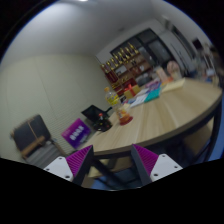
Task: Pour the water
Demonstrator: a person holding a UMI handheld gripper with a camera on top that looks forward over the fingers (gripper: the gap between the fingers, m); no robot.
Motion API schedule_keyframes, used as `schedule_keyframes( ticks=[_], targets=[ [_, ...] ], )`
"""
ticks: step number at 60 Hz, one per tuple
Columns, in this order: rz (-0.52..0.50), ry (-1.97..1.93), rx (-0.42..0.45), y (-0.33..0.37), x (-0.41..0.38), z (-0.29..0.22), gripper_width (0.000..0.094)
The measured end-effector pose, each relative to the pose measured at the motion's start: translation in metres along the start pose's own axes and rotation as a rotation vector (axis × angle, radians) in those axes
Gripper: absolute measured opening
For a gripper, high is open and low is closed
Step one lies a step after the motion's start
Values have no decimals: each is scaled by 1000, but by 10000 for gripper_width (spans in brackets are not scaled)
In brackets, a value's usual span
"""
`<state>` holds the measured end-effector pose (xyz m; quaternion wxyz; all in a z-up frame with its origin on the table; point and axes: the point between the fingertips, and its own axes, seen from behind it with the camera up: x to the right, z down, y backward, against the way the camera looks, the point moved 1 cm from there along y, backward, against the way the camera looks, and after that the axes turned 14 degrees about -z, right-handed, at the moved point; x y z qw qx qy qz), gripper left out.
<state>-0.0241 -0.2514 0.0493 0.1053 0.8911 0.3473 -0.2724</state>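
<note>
Task's things, bottle or cup, not clearly identifiable; small items clustered on wooden surface (165,112) too small to tell apart. One small upright orange-tinted object (124,113) near surface's near edge, well beyond gripper. Colourful boxes (143,95) further along surface. Gripper (112,160) raised, fingers apart, nothing between them; purple pads (79,160) visible on inner faces. Chair (33,135) beside surface, purple box (76,132) near it. Shelving with bottles (128,58) against far wall.
</note>
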Motion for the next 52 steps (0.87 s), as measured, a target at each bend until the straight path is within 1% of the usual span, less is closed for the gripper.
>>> schedule_keyframes(
  ticks=[4, 7, 11, 15, 19, 31, 52],
  targets=[
    [-87, -147, 7, -2, -4, 8, 827],
    [-106, -208, 18, -1, 1, 10, 829],
    [-70, -231, 28, -3, 13, 11, 828],
    [-22, -231, 16, 0, 30, 16, 830],
    [3, -221, 10, -1, 39, 18, 831],
    [-13, -204, 23, -1, 32, 13, 828],
    [-21, -148, 1, -3, 17, 17, 828]
  ],
)
